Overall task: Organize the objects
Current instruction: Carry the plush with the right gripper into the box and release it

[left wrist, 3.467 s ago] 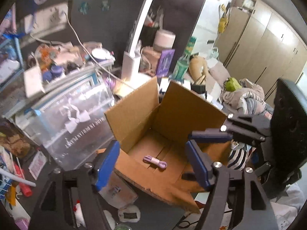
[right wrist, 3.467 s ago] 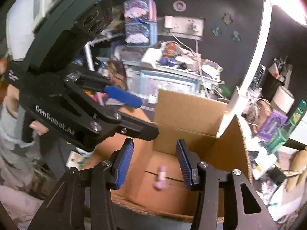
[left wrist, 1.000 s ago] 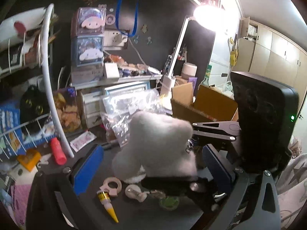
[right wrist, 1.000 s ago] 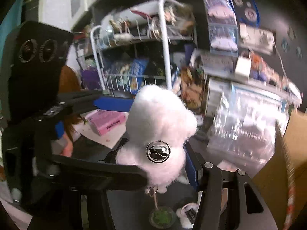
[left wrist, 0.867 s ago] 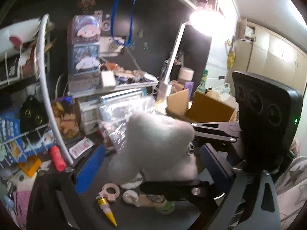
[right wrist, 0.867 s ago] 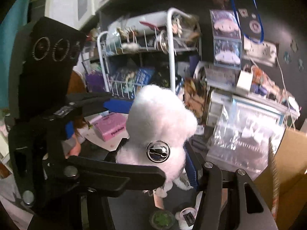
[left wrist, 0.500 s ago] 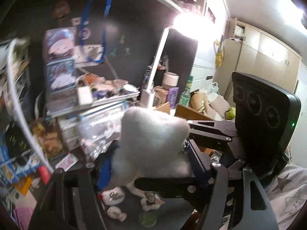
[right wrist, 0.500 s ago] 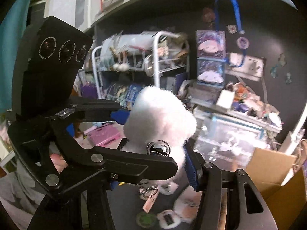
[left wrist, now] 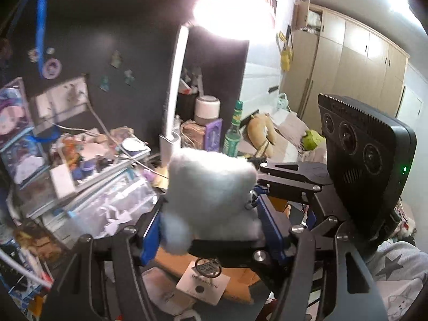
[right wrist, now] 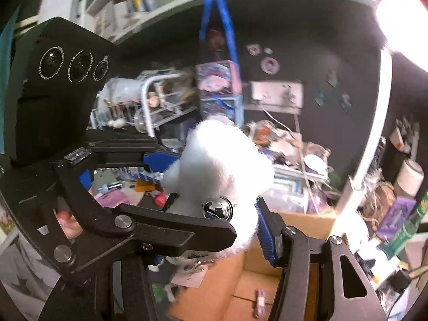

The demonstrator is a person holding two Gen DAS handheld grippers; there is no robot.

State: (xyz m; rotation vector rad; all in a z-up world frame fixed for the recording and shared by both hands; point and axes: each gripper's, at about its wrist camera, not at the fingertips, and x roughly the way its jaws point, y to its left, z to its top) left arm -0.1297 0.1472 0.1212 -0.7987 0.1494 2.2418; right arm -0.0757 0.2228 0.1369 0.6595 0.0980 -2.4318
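Plush (left wrist: 211, 195), white, carried above the box (right wrist: 267, 281) rim, squeezed from both sides by left fingers (left wrist: 151, 234), closing on it, and right fingers (right wrist: 266, 234); risk: dangling tag (left wrist: 203, 285) snags the rim, or uneven pull tugs the plush free.

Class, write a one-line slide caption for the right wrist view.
Both grippers hold a white plush toy above an open cardboard box.
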